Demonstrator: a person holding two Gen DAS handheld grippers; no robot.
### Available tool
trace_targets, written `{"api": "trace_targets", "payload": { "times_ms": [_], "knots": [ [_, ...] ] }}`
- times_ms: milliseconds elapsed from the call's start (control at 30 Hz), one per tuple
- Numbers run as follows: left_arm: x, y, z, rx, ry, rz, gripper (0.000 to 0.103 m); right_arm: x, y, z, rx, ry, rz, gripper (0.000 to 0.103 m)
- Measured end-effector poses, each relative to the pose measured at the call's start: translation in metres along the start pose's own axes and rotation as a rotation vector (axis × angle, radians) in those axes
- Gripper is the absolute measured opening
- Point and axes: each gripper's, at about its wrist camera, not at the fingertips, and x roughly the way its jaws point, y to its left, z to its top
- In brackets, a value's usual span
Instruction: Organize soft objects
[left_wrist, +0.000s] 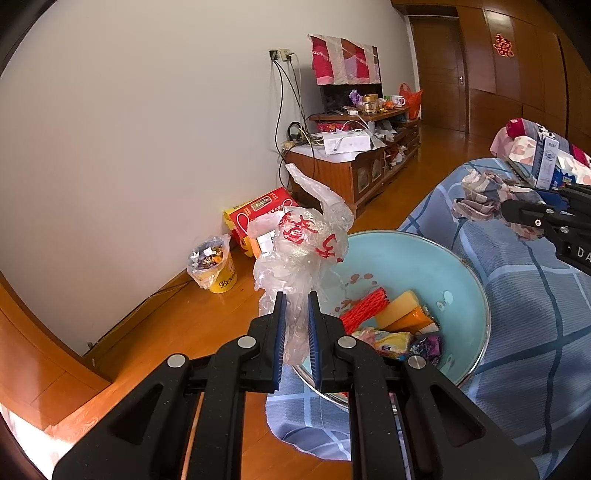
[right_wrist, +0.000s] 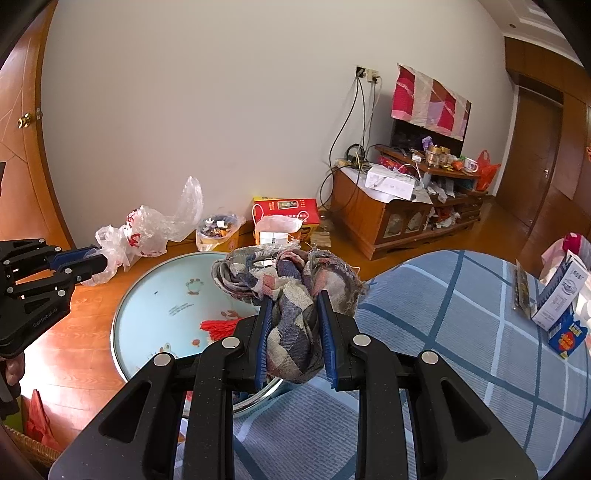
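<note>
My left gripper (left_wrist: 296, 299) is shut on a crumpled clear plastic bag with red print (left_wrist: 303, 236) and holds it up over the near left rim of the light blue basin (left_wrist: 476, 280). In the basin lie a red foam net (left_wrist: 364, 310), a yellow sponge (left_wrist: 399, 308) and small packets. My right gripper (right_wrist: 293, 297) is shut on a bunched plaid cloth (right_wrist: 288, 280), held above the basin's right edge (right_wrist: 122, 306). The right wrist view shows the left gripper (right_wrist: 94, 258) with the bag (right_wrist: 147, 230) at the left; the left wrist view shows the right gripper (left_wrist: 506, 212) with the cloth (left_wrist: 480, 195).
The basin rests on a blue checked cloth (right_wrist: 443, 332) covering a round table. Cartons (right_wrist: 561, 295) stand at its far right. On the wooden floor by the wall are a lined yellow bin (left_wrist: 218, 266), a red box (right_wrist: 286, 212) and a low wooden cabinet (right_wrist: 388, 218).
</note>
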Motion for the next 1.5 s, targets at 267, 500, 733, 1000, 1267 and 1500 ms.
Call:
{"api": "trace_targets", "payload": {
  "times_ms": [267,500,733,1000,1267,1500],
  "knots": [
    [0.0,0.003,0.001,-0.009,0.002,0.005,0.011,0.002,0.004,0.002,-0.012,0.002,0.01,0.025],
    [-0.001,0.004,0.001,-0.023,0.001,-0.005,0.015,0.004,0.006,0.003,-0.019,0.008,0.026,0.027],
    [-0.009,0.002,0.002,-0.029,-0.022,-0.021,0.048,0.0,-0.001,0.0,0.001,-0.011,0.04,0.052],
    [-0.033,-0.004,0.009,-0.054,-0.102,-0.038,0.075,-0.029,-0.018,-0.008,0.071,-0.052,0.01,0.062],
    [-0.056,-0.008,0.02,-0.075,-0.184,0.012,0.092,-0.075,-0.035,-0.016,0.13,-0.125,-0.058,0.069],
    [-0.063,-0.013,0.022,-0.089,-0.199,-0.004,0.095,-0.1,-0.051,-0.023,0.168,-0.166,-0.098,0.071]
  ]
}}
